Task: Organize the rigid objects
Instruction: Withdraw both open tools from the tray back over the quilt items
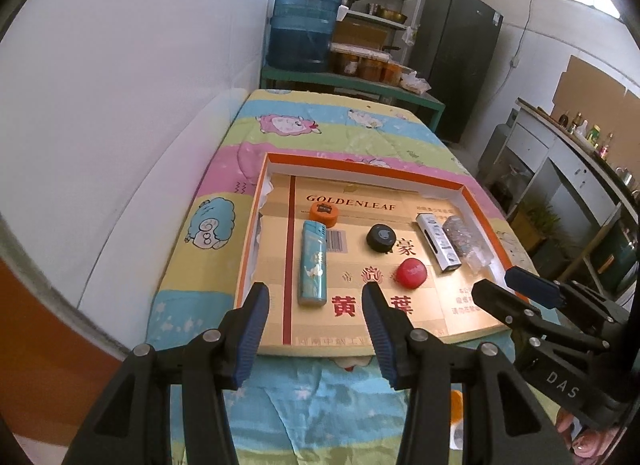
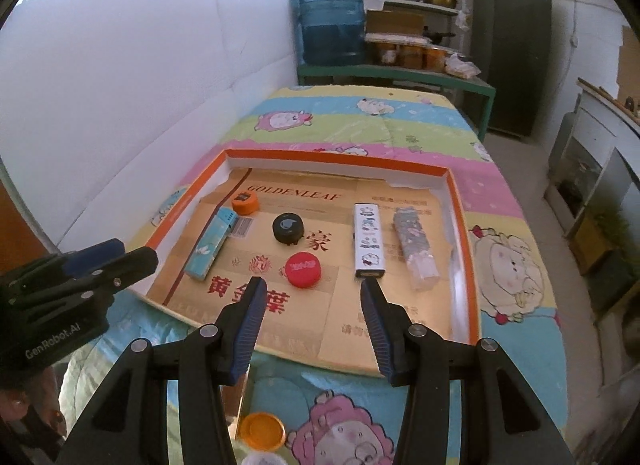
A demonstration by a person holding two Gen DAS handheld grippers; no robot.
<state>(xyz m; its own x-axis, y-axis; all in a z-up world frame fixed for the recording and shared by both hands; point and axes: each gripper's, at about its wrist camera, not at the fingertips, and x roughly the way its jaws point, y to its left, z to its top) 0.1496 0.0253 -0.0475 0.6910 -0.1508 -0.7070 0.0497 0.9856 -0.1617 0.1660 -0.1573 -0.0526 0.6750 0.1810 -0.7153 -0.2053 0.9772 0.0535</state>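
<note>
Red bottle cap (image 2: pixel 303 269), flat in orange-rimmed tray (image 2: pixel 460 201), lies just ahead-left of my right gripper (image 2: pixel 310 289); both grippers, left gripper (image 1: pixel 316 297) included, gape empty.

Lighters (image 1: pixel 313 263), caps (image 1: pixel 411 273) — flat in tray (image 1: pixel 362 167)

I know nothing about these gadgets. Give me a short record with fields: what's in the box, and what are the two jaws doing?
setting: orange-rimmed box on a cartoon quilt
left side of box: blue lighter, orange cap
middle: black cap, red cap
right side: white lighter, clear glittery lighter
outside box: orange lid on the quilt
left gripper: jaws apart, nothing held
right gripper: jaws apart, nothing held
</note>
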